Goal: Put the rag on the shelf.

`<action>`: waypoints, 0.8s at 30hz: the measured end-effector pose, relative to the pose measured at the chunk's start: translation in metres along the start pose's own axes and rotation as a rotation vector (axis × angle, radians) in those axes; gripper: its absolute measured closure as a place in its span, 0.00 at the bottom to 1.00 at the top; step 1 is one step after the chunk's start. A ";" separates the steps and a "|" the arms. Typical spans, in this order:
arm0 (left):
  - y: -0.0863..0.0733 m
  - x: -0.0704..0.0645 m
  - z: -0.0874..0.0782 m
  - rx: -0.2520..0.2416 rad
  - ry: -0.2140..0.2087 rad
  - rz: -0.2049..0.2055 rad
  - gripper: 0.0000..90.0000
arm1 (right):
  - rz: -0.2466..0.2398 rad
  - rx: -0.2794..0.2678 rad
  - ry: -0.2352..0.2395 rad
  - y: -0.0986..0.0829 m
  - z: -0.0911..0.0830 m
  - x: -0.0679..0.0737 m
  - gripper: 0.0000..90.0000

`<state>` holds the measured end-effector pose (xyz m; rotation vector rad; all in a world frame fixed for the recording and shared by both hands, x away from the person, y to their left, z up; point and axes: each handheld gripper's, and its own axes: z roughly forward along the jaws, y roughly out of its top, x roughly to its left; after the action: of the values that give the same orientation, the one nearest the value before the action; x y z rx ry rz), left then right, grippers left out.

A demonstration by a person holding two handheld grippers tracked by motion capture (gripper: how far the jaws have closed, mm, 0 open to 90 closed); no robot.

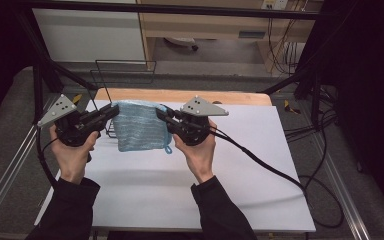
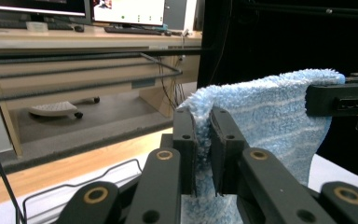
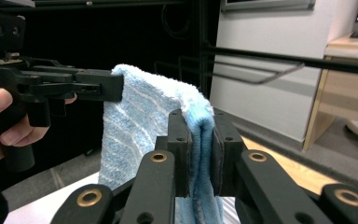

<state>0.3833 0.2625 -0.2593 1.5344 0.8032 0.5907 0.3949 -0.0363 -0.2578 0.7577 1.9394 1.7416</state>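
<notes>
A light blue striped towel [image 1: 141, 126] hangs above the white table between the two grippers, stretched by its top corners. My left gripper [image 1: 111, 111] is shut on the towel's left top corner, and in the left gripper view the terry cloth [image 2: 265, 116] is pinched between the black jaws. My right gripper [image 1: 161, 114] is shut on the right top corner, the towel [image 3: 140, 126] folded between its jaws in the right gripper view. A small blue loop [image 1: 168, 148] dangles at the towel's lower right edge.
A black wire rack [image 1: 122, 75] stands at the table's far left, behind the towel. The white table sheet [image 1: 240, 170] spreads to the right and front, with a wooden strip [image 1: 180, 95] along its far edge. A cable [image 1: 275, 172] trails right from my right gripper.
</notes>
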 end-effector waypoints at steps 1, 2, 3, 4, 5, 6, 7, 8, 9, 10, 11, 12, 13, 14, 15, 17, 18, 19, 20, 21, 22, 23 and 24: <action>0.002 0.001 0.000 -0.005 0.003 0.001 0.90 | -0.001 -0.004 -0.001 0.002 0.001 0.000 0.90; 0.004 0.001 -0.001 -0.012 0.003 -0.001 0.90 | -0.007 -0.008 0.001 0.004 0.001 0.001 0.90; 0.006 0.002 -0.001 -0.018 0.004 0.000 0.90 | -0.008 -0.013 0.002 0.006 0.002 0.001 0.90; 0.008 0.003 -0.002 -0.026 0.005 0.000 0.90 | -0.011 -0.024 0.002 0.010 0.003 0.001 0.90; 0.010 0.003 -0.003 -0.033 0.006 0.000 0.90 | -0.011 -0.024 0.002 0.010 0.003 0.001 0.90; 0.012 0.003 -0.003 -0.039 0.009 0.000 0.90 | -0.016 -0.029 0.001 0.012 0.004 0.001 0.90; 0.014 0.004 -0.003 -0.044 0.011 0.002 0.90 | -0.018 -0.033 -0.001 0.014 0.004 0.002 0.90; 0.016 0.004 -0.004 -0.050 0.013 0.005 0.90 | -0.024 -0.036 -0.003 0.017 0.005 0.002 0.90; 0.018 0.005 -0.004 -0.056 0.014 0.003 0.90 | -0.024 -0.040 -0.004 0.019 0.006 0.003 0.90; 0.019 0.006 -0.005 -0.061 0.016 0.003 0.90 | -0.031 -0.045 -0.005 0.021 0.007 0.003 0.90; 0.021 0.007 -0.005 -0.065 0.018 0.004 0.90 | -0.036 -0.048 -0.006 0.023 0.008 0.004 0.90; 0.023 0.008 -0.005 -0.073 0.021 0.003 0.91 | -0.040 -0.051 -0.006 0.025 0.008 0.004 0.90; 0.025 0.009 -0.006 -0.078 0.023 0.003 0.91 | -0.045 -0.055 -0.007 0.028 0.010 0.004 0.90; 0.026 0.010 -0.006 -0.084 0.025 0.003 0.90 | -0.046 -0.058 -0.007 0.030 0.011 0.005 0.90; 0.028 0.011 -0.006 -0.089 0.026 0.001 0.91 | -0.051 -0.063 -0.008 0.032 0.012 0.005 0.90; 0.031 0.013 -0.006 -0.099 0.029 -0.002 0.91 | -0.055 -0.070 -0.010 0.035 0.014 0.006 0.90; 0.033 0.014 -0.006 -0.100 0.032 -0.002 0.91 | -0.056 -0.071 -0.010 0.037 0.016 0.006 0.90; 0.035 0.016 -0.006 -0.103 0.033 -0.002 0.91 | -0.058 -0.074 -0.009 0.039 0.017 0.006 0.90; 0.036 0.017 -0.006 -0.107 0.034 -0.003 0.91 | -0.054 -0.079 -0.009 0.042 0.020 0.005 0.90; 0.038 0.017 -0.005 -0.111 0.035 -0.002 0.91 | -0.054 -0.079 -0.009 0.042 0.020 0.005 0.90; 0.040 0.018 -0.006 -0.114 0.037 -0.001 0.91 | -0.056 -0.082 -0.011 0.043 0.021 0.005 0.90; 0.042 0.019 -0.006 -0.120 0.044 0.005 0.91 | -0.055 -0.086 -0.011 0.045 0.022 0.004 0.90; 0.044 0.020 -0.006 -0.119 0.041 0.002 0.91 | -0.054 -0.088 -0.011 0.046 0.023 0.004 0.90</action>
<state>0.3979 0.2807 -0.2167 1.4190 0.7836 0.6619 0.4117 -0.0130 -0.2146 0.6763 1.8455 1.7747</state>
